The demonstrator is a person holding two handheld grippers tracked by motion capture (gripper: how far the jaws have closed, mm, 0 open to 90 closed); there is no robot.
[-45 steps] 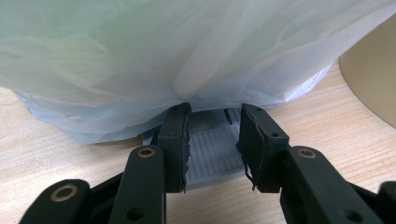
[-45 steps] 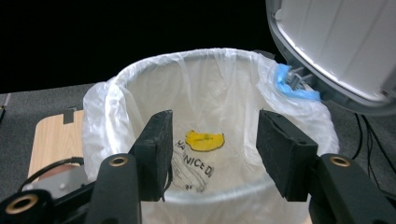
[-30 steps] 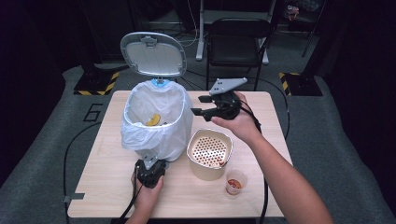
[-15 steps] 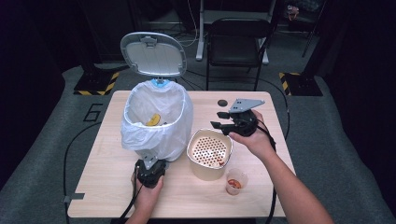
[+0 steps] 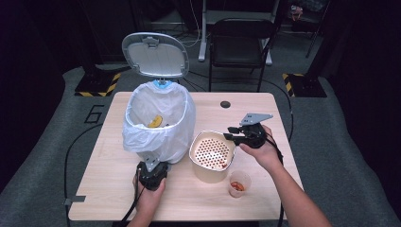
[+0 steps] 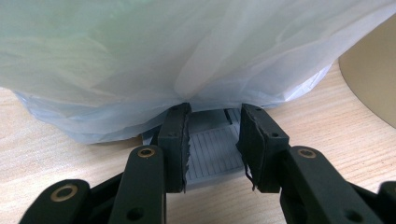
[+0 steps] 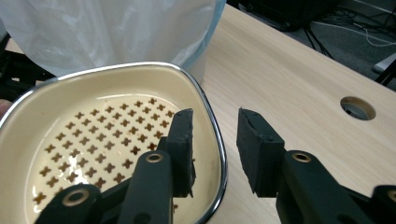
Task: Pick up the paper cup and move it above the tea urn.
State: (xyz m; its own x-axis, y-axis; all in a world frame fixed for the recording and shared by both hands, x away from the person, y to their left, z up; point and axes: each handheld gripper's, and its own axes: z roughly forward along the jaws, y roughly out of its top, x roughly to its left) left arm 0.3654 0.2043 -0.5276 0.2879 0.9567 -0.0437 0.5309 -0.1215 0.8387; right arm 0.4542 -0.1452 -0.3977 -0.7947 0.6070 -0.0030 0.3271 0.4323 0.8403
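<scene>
Dark room, grey floor mats; light wooden table (image 5: 108, 189) carrying all items.

Near edge, left of centre: left gripper (image 5: 151, 165) lies at the foot of the bin (image 5: 158, 127). Its jaws are drawn as close as they go and clamp the grey ribbed pedal (image 6: 212, 149).

Near edge, right of centre: small clear cup (image 5: 239, 183) with red pieces inside, standing free.

Middle of the tabletop: cream perforated basket (image 5: 191, 151), just beside the bin, upright on the table. Reddish residue sits on its floor toward the near-right side.

Right gripper (image 5: 231, 133) is at the basket's far-right rim. Its jaws have just been closing and are part open. One stands inside the rim (image 7: 219, 154) and one outside; the pads are not yet pressing on it.

Toward the far-left corner: bin lined with a white bag, lid (image 5: 155, 55) raised, a yellow scrap (image 5: 155, 122) inside. A hole (image 5: 225, 104) sits near the far edge, and a chair (image 5: 241, 42) stands beyond the table.

Progress, as judged: the bin is held open and some waste is already in it. Left to do: grip the basket, lift it and tip it into the bin. About halfway.

View differences: the left gripper view resolves the pedal between the jaws, which the bag overhang obscures from above. The right gripper view shows the jaws straddling the rim. The high view alone gives the raised lid, the cup and the scrap.
</scene>
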